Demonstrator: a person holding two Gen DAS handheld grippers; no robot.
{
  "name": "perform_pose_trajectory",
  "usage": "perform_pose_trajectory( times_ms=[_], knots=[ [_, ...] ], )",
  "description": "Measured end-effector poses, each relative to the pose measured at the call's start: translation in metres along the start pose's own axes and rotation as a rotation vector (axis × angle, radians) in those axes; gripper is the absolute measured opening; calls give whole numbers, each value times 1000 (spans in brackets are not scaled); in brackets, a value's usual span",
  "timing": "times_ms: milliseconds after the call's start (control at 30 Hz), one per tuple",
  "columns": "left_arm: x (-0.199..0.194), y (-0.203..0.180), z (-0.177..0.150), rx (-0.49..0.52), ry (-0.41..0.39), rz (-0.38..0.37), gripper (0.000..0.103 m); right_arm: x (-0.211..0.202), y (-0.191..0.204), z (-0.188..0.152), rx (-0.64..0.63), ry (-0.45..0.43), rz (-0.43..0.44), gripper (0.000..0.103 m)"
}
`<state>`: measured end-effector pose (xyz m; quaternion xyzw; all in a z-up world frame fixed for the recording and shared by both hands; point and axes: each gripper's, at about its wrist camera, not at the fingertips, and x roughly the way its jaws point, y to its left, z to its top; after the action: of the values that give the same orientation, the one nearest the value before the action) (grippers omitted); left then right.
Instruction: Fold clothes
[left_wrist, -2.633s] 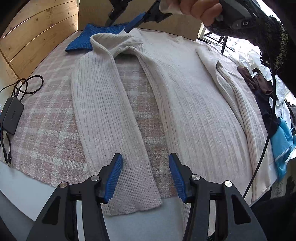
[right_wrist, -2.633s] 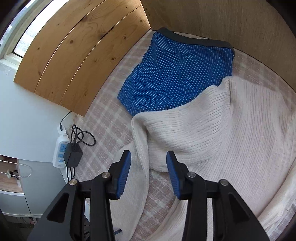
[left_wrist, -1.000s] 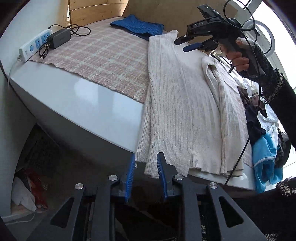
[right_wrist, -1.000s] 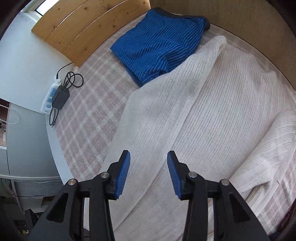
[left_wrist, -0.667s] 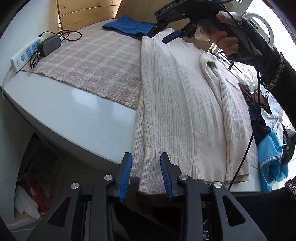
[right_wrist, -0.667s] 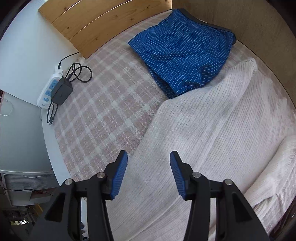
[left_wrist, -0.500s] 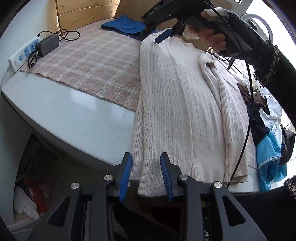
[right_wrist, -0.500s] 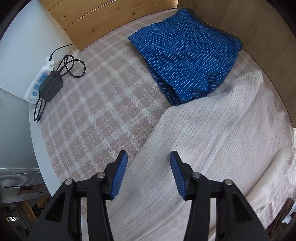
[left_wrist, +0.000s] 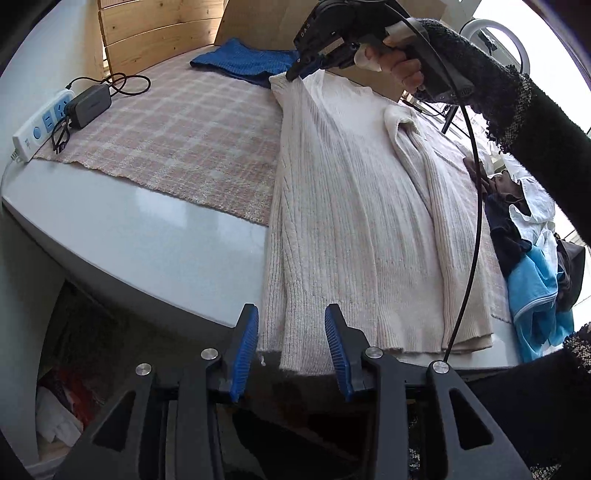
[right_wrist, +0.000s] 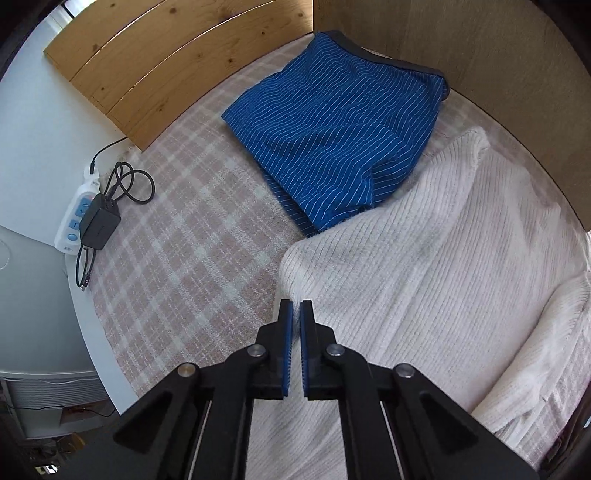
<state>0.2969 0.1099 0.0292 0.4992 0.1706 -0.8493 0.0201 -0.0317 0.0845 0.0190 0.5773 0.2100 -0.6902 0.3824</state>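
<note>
We've got the cream sweater (left_wrist: 343, 206) stretched long across the bench (left_wrist: 147, 240), running from the bottom centre of the left view up to the top centre. Its hem hangs just over the near bench edge, right between the blue pads of our left tool (left_wrist: 291, 343), which stands wide apart, gripping nothing. Up at the far end, our right tool (right_wrist: 295, 317) is pinched together on the sweater's folded shoulder corner; in the right view that fold sits at centre frame, just below the blue striped shorts (right_wrist: 340, 147).

So each tool has one end of the long axis, and the left one is nearer the hem. We judge the next move turns on closing on that hem.

Room looks good: bare plaid cloth (left_wrist: 177, 140) fills the left of the frame. On the right, a clothes pile (left_wrist: 532, 266) crowds the sweater's edge, and the right tool's cable (left_wrist: 472, 206) drapes across the knit.
</note>
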Motion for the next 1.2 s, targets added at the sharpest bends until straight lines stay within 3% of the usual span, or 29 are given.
perform_pose_trajectory(
  times_ms=[133, 200, 233, 300, 367, 433, 600, 800, 833, 900, 933, 1100, 1200],
  knots=[
    [10, -5, 2, 44, 12, 16, 33, 12, 9, 1, -24, 32, -36, 4],
    [11, -7, 3, 51, 13, 21, 22, 18, 7, 1, -15, 62, -19, 5],
    [10, -8, 3, 51, 8, 18, 10, 21, 7, 1, -10, 76, -11, 7],
    [7, -8, 3, 54, -6, 10, 10, 22, 11, 4, -28, 98, -27, 21],
    [4, -9, 1, 68, -16, 9, 10, 19, 20, 6, -80, 72, -91, 47],
    [2, -11, 1, 73, -21, 8, 9, 17, 29, 8, -121, 53, -133, 48],
    [-2, -13, 3, 77, -29, 4, 9, 10, 41, 15, -130, 30, -115, 48],
    [-4, -19, 6, 84, -40, -5, 9, 39, 56, 20, -212, 110, -229, 48],
    [-5, -21, 6, 85, -44, -5, 9, 37, 53, 20, -203, 95, -224, 45],
    [-7, -24, 7, 90, -52, -4, 9, 32, 45, 20, -183, 61, -212, 18],
    [-8, -26, 7, 92, -58, -6, 9, 27, 33, 19, -158, 58, -178, 6],
    [-23, -42, 8, 128, -97, -10, 8, -13, -36, 6, 43, -32, 65, 5],
    [-30, -60, 7, 184, -111, -19, 8, -41, -84, -26, 209, -127, 195, 5]
  ],
)
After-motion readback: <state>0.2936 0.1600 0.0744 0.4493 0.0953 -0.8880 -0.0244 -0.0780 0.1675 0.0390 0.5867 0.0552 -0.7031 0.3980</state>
